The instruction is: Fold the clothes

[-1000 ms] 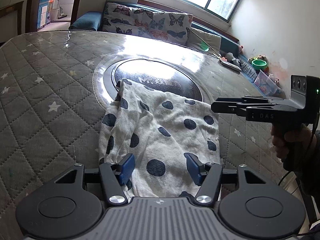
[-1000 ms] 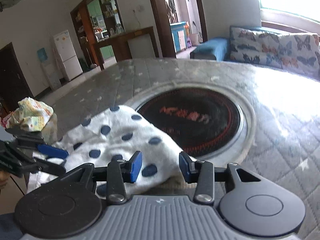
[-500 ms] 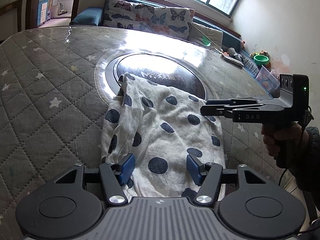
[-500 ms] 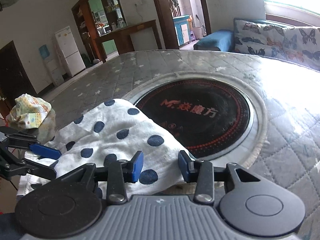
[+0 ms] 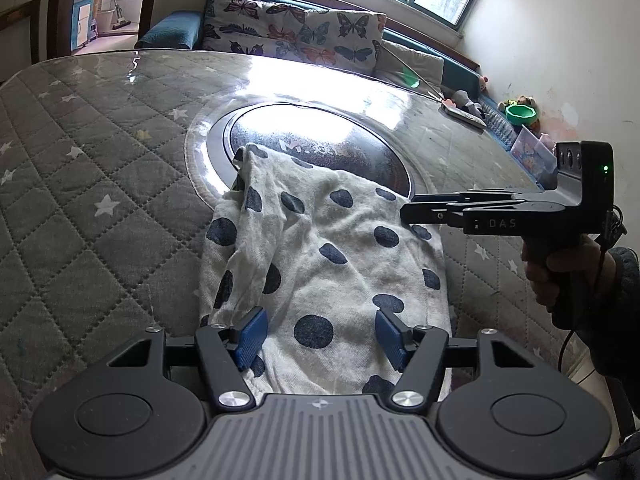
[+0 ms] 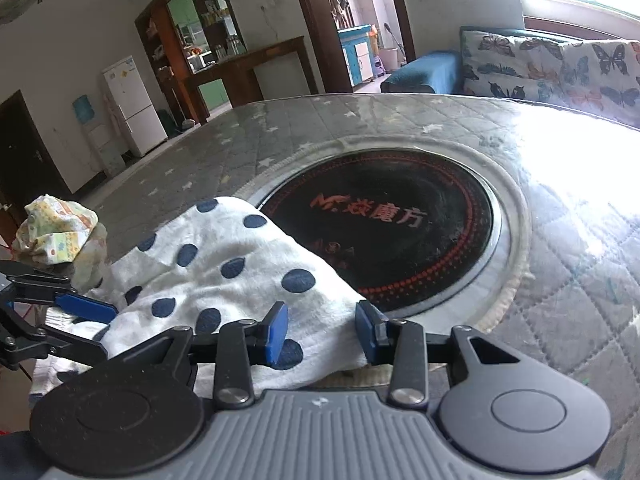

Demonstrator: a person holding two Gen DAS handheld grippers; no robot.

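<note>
Since a second ago both my claws have eased a little nearer over the cloth, and my right claw point(image 5: 412, 212) now reaches in lower across its right edge. That polka-dot garment point(image 5: 320, 256) lies rumpled on the quilted surface point(image 5: 80, 184), its far end draped over the rim of the round black hotplate point(image 6: 400, 220) set in the middle, its near end running off toward me.

My left claw point(image 5: 320, 336) hangs level just above the near end of the garment, blue pads point(image 5: 250, 338) spread wide with a dark dot showing between them; it has hold of nothing. Seen from the left wrist, my right hand point(image 5: 560, 268) grips its handle upright at the surface's right side, the claw stretched out sideways over the cloth edge. From the right wrist, that claw point(image 6: 322, 332) is parted about as wide, cloth lying under the gap, nothing pinched. My left claw point(image 6: 80, 308) shows at the left of that view, beside a crumpled patterned cloth point(image 6: 56, 228) near the surface's edge.
</note>
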